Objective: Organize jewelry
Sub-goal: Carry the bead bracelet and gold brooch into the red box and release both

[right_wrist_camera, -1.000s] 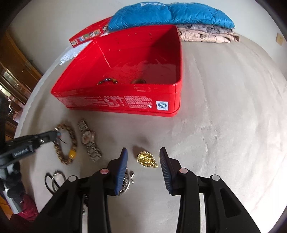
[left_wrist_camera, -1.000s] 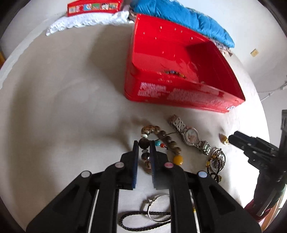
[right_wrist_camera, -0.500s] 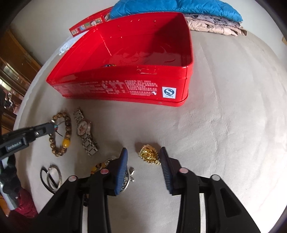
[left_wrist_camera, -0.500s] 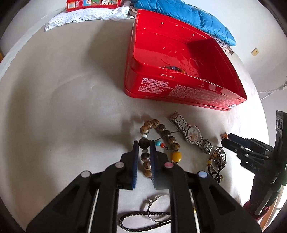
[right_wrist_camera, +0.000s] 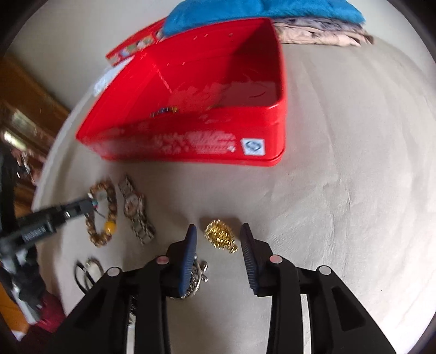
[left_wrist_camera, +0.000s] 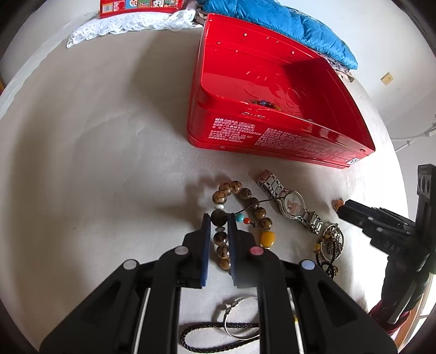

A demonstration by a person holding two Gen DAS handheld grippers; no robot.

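My left gripper (left_wrist_camera: 218, 220) is shut on the brown bead bracelet (left_wrist_camera: 245, 194), which lies on the beige cloth; it also shows in the right wrist view (right_wrist_camera: 105, 215). A silver watch (left_wrist_camera: 290, 201) lies right of the bracelet. My right gripper (right_wrist_camera: 218, 231) is open, its fingers on either side of a gold ornament (right_wrist_camera: 220, 234). The open red tin (left_wrist_camera: 272, 136) stands beyond and holds a coloured bead string (left_wrist_camera: 265, 104).
A silver pendant with beads (left_wrist_camera: 331, 243) lies near the right gripper. A silver hoop (left_wrist_camera: 239, 318) and a black braided cord (left_wrist_camera: 215, 330) lie under my left gripper. A blue cushion (left_wrist_camera: 278, 24), white lace (left_wrist_camera: 130, 24) and a red lid (left_wrist_camera: 141, 4) lie behind the tin.
Both grippers have come lower toward the cloth. The right gripper has moved forward, so that the gold ornament now lies between its fingers. The left stays closed on the bracelet.
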